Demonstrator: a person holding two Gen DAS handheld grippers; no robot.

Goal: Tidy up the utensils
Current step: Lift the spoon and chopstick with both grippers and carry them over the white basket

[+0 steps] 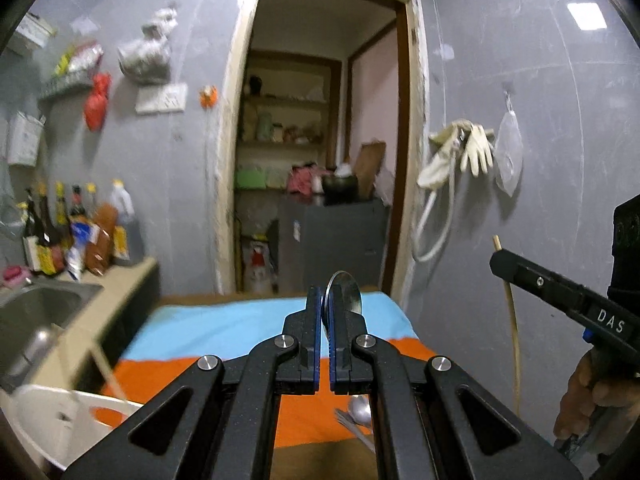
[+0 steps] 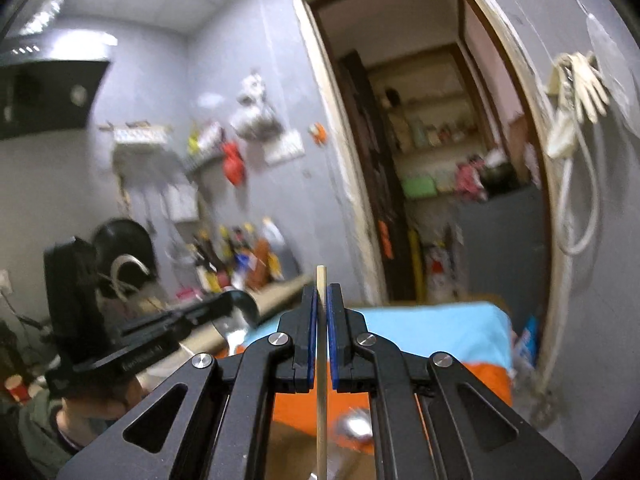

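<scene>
- The left tongs [image 1: 326,312] are clamped on a steel spoon [image 1: 343,294], pinched edge-on with its bowl standing up past the tips. Judged by its look, the spoon is stiff, light and slick, so a pinch on the flat neck just below the bowl should hold better than one on the curved bowl.
- The right tongs [image 2: 322,304] are closed on a wooden chopstick [image 2: 321,380], which runs upright between the pads, its tip poking out above. It looks thin, rigid and very light; gripped off its middle it may swing, so a hold nearer the middle would probably steady it.
- More steel utensils [image 1: 358,412] lie below on the table [image 1: 240,328], which is covered by a cloth of blue and orange bands.
- Both tools are held well above the cloth, facing a doorway [image 1: 320,140] in a grey wall.
- A steel sink [image 1: 36,312] and sauce bottles [image 1: 76,228] sit to the left; rubber gloves [image 1: 460,152] hang on the right.
</scene>
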